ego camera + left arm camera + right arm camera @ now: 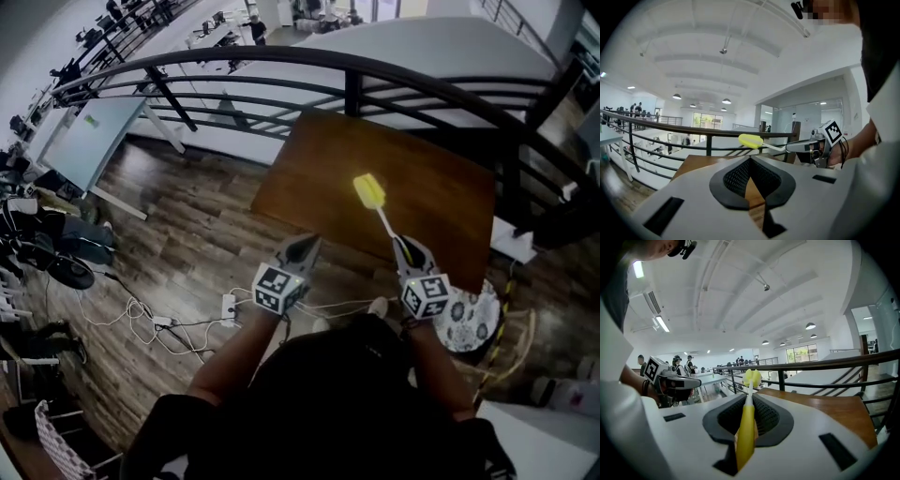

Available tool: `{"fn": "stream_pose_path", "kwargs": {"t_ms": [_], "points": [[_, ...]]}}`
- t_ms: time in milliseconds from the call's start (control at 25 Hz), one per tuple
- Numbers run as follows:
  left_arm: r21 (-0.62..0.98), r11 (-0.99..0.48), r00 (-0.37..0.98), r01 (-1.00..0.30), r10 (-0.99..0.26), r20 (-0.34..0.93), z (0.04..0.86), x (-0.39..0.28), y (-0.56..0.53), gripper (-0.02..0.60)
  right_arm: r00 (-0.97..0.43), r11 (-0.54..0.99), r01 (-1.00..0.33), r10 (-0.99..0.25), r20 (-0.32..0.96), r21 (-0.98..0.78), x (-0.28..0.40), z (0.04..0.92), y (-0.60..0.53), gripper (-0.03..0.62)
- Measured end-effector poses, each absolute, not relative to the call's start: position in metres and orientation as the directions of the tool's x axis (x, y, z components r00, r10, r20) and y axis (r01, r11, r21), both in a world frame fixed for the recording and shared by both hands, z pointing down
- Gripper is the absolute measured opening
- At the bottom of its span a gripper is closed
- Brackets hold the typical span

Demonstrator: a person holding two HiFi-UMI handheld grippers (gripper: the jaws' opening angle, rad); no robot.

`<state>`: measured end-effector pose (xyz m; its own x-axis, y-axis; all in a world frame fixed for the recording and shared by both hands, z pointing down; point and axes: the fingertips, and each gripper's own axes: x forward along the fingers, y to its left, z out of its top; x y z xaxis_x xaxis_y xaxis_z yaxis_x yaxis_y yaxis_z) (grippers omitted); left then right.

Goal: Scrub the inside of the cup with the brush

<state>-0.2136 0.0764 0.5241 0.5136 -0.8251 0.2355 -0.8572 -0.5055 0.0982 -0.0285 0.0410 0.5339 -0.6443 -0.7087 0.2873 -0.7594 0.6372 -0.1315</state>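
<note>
A brush with a yellow sponge head (368, 191) and a white-and-yellow handle sticks forward from my right gripper (403, 246), which is shut on the handle. In the right gripper view the brush (746, 427) runs up between the jaws, with its head (752, 377) beyond the tips. My left gripper (302, 247) is level with the right one, at its left. It is shut and holds nothing; in the left gripper view its jaws (751, 161) meet at the tip. Both grippers hover near the front edge of a brown wooden table (431, 197). No cup is in any view.
A dark curved railing (281, 70) runs behind the table, with a lower floor and desks (94, 141) beyond it. White cables and a power strip (159, 323) lie on the wooden floor at the left. A round patterned object (466, 319) sits by the table's right corner.
</note>
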Motion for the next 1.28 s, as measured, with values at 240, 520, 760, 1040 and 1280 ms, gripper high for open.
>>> {"fn": "stream_pose_path", "kwargs": {"t_ms": [240, 520, 760, 1040, 1280], "points": [[0.131, -0.539, 0.554, -0.832, -0.794, 0.249, 0.534, -0.205, 0.111, -0.003, -0.642, 0.641, -0.759, -0.706, 0.299, -0.117, -0.039, 0.529, 0.081, 0.044], [0.14, -0.536, 0.553, -0.833, -0.795, 0.248, 0.527, -0.181, 0.131, -0.003, -0.65, 0.655, -0.751, -0.71, 0.272, -0.084, -0.013, 0.517, 0.103, 0.044], [0.166, -0.505, 0.531, -0.847, -0.787, 0.314, 0.533, -0.139, 0.158, -0.003, -0.674, 0.677, -0.73, -0.69, 0.264, -0.092, 0.023, 0.504, 0.134, 0.044], [0.173, -0.544, 0.569, -0.821, -0.752, 0.334, 0.547, -0.047, 0.203, -0.003, -0.692, 0.691, -0.713, -0.664, 0.283, -0.124, 0.089, 0.514, 0.182, 0.044], [0.165, -0.535, 0.559, -0.828, -0.771, 0.305, 0.538, -0.013, 0.231, -0.003, -0.701, 0.697, -0.703, -0.647, 0.299, -0.139, 0.124, 0.526, 0.212, 0.044]]}}
